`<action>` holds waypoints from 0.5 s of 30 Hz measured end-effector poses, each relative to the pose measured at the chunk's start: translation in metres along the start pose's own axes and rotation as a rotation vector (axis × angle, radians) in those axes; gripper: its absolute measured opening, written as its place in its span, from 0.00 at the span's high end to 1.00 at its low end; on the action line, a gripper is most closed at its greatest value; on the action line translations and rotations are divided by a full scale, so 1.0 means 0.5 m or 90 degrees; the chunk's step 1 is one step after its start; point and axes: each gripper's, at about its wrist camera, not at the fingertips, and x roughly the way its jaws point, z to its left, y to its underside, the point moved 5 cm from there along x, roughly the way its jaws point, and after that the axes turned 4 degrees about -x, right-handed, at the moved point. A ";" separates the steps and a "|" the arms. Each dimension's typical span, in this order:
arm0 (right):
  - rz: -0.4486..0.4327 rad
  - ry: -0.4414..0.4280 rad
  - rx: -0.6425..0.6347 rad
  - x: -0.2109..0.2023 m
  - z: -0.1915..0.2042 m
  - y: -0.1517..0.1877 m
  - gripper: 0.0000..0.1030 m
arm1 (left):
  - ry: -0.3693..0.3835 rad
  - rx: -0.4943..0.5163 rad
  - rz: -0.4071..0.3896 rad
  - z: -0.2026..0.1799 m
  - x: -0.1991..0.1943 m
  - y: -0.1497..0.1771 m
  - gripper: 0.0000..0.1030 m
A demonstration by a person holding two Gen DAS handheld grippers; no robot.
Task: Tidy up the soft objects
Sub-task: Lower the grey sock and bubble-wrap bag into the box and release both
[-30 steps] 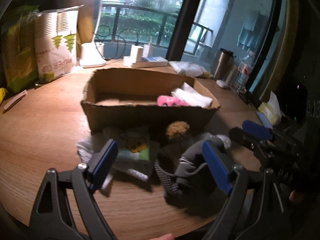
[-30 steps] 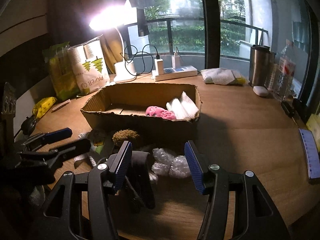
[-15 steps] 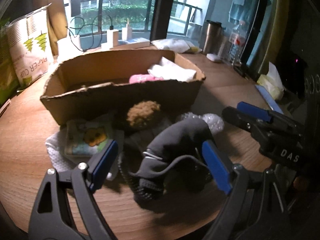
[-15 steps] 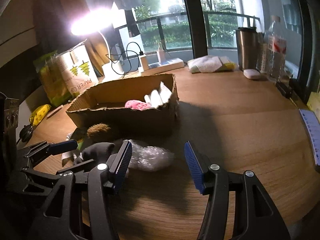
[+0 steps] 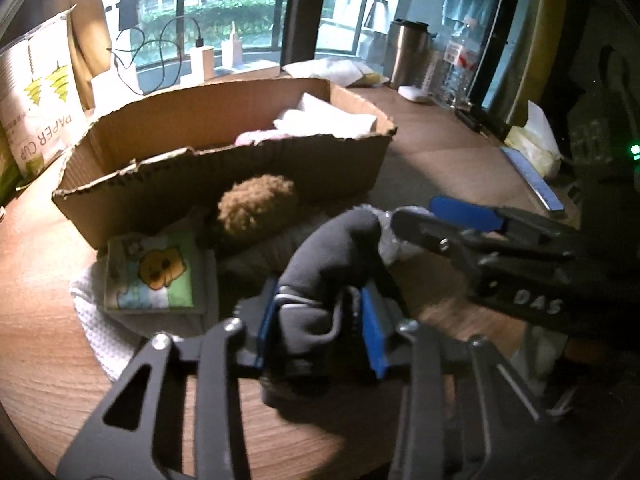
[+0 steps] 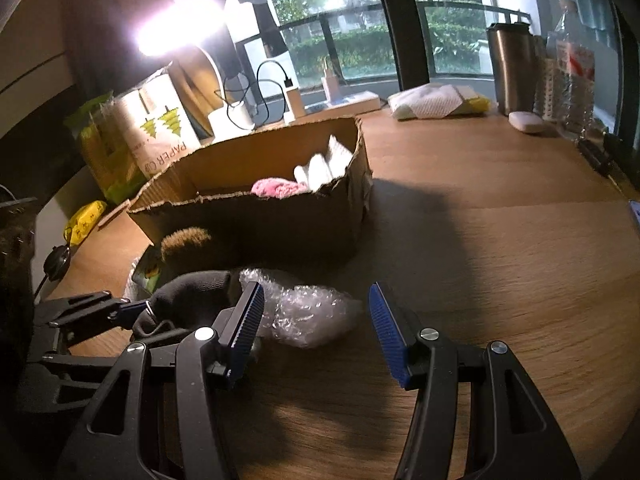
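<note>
My left gripper is shut on a dark grey glove, also seen in the right wrist view. In front of it lie a brown fuzzy ball, a cartoon tissue pack on a white cloth, and bubble wrap. The cardboard box behind holds a pink item and white folded cloths. My right gripper is open and empty, just short of the bubble wrap; it shows in the left wrist view.
A paper cup bag, desk lamp, power strip with chargers, steel tumbler, water bottle and white cloth stand along the table's back. A blue-edged flat item lies at the right.
My left gripper closed on the dark grey glove and moved toward the box. My right gripper shifted right and forward, staying open near the bubble wrap.
</note>
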 end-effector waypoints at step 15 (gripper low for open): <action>-0.003 0.006 -0.030 -0.015 0.037 -0.008 0.61 | 0.028 0.005 -0.075 0.012 -0.082 -0.028 0.71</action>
